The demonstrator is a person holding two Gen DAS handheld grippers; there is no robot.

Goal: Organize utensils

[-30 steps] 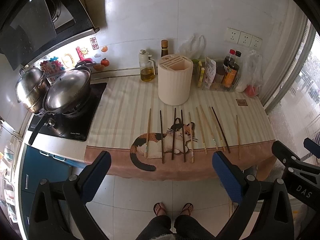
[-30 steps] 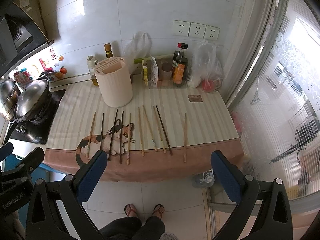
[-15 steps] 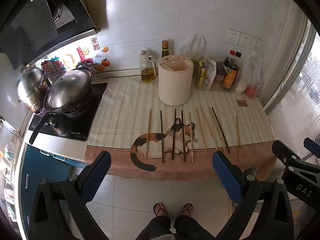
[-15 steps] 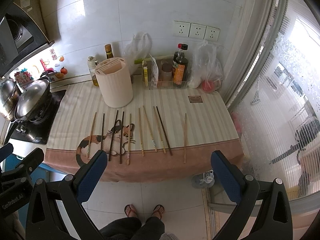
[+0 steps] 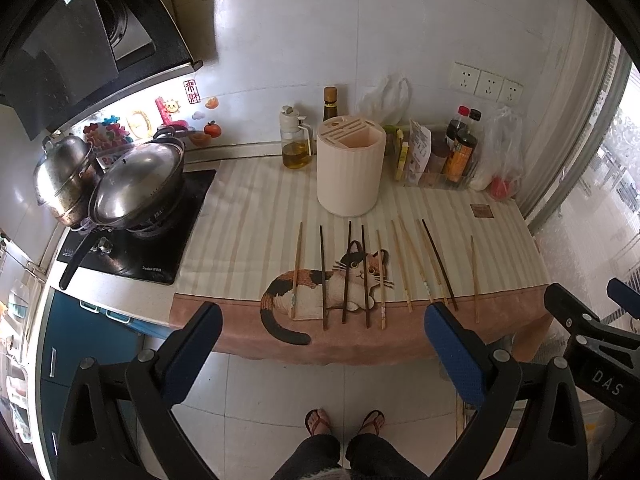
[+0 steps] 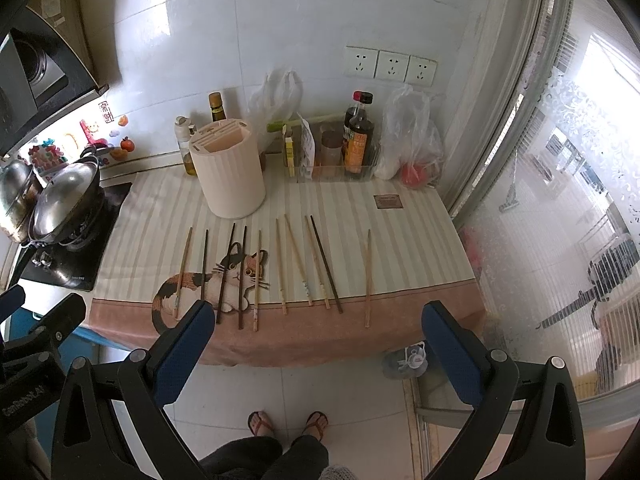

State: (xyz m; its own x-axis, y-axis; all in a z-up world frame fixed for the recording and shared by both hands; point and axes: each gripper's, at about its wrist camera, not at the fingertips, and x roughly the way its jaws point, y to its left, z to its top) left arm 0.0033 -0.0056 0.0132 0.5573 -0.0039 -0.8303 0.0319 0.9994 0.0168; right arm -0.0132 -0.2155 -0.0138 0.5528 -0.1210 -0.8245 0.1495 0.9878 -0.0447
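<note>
Lying loose on striped cat cloth (image 5: 248,216): chopsticks (image 5: 364,276); both tongs (image 5: 320,340) (image 6: 312,336) spread, empty.

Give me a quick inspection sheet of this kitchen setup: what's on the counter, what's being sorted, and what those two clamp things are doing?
Surface: counter covered by a striped cloth with a cat picture.
Job's things: ten chopsticks lying side by side near the front edge, light and dark mixed; a round cream holder upright behind them, its slots holding nothing.
Clutter: oil bottle, sauce bottles, plastic bags, a small tray of packets along the wall.
Grippers: left gripper and right gripper open, fingers holding nothing, held back from the counter.
Cables: nothing seen.
Surroundings: lidded pots on a stove, range hood, wall sockets, window; the person's sandalled feet.
</note>
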